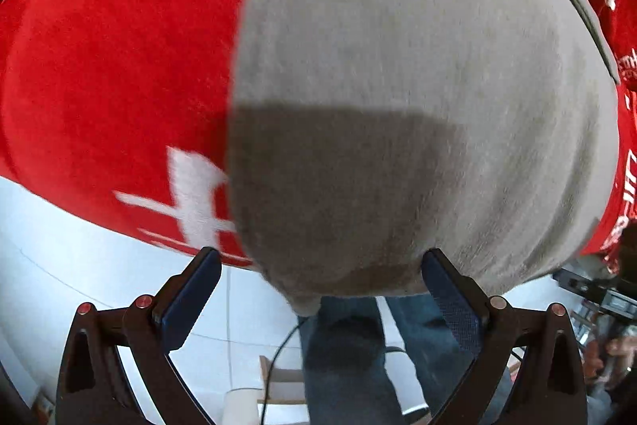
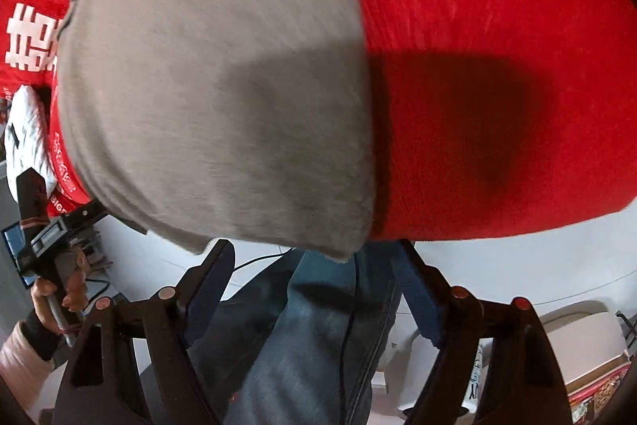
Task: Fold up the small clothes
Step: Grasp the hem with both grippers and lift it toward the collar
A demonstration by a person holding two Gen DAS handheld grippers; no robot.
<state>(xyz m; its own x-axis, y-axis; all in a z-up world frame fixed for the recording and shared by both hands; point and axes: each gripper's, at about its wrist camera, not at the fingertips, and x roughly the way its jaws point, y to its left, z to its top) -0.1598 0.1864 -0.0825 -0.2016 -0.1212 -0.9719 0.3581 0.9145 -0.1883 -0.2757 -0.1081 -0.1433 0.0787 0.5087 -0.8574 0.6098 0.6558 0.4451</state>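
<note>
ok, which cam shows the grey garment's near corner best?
Right wrist: the grey knit garment ends in a clear corner hanging off the red printed cloth's edge, just ahead of the open right tool. Left wrist shows only its rounded, shadowed near edge between the open left tool's fingers.

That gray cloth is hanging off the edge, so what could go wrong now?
1. The gray cloth droops over the near edge of the red tablecloth; with both tongs open, nothing seems to hold it, so it might slide off.
2. The left tongs and right tongs straddle only the corners, so a pinch might catch too little fabric.
3. They might pinch the tablecloth too.
</note>
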